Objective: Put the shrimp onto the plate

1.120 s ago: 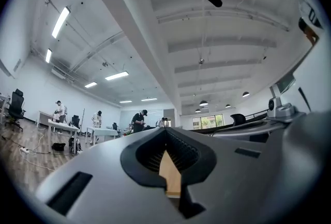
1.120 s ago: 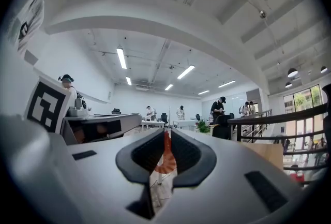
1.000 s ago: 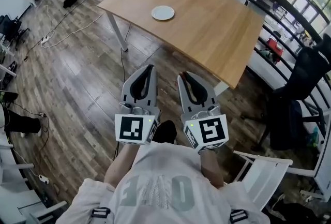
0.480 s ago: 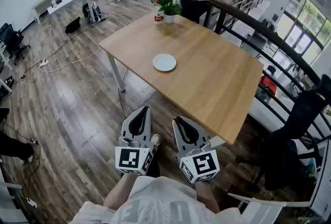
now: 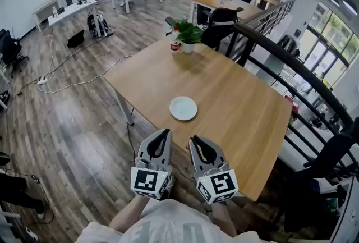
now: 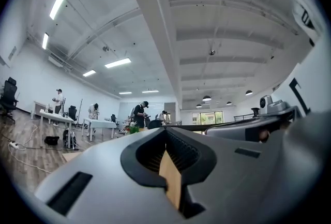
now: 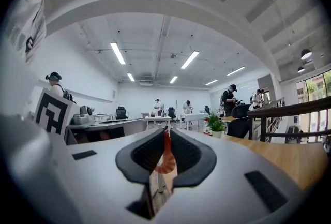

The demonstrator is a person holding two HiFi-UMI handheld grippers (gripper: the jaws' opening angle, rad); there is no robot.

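A small white plate (image 5: 183, 108) lies on the wooden table (image 5: 241, 107), near its front edge. Both grippers are held side by side just short of that edge, pointing at the plate. My right gripper (image 5: 194, 140) is shut on an orange-red shrimp (image 7: 166, 160), whose curved body shows between the jaws in the right gripper view. In the head view the shrimp is hidden. My left gripper (image 5: 163, 133) is shut with nothing in it; in the left gripper view only the wood of the table shows through the slit behind the jaws of the left gripper (image 6: 166, 132).
A potted plant (image 5: 189, 34) and a red-labelled bottle (image 5: 175, 45) stand at the table's far corner, a dark chair (image 5: 220, 22) behind them. A black railing (image 5: 291, 65) runs along the right. Cables (image 5: 84, 80) lie on the wood floor at left. People work at far tables.
The table and plate have come closer to the grippers as the person walked forward. Both grippers stayed shut and side by side.
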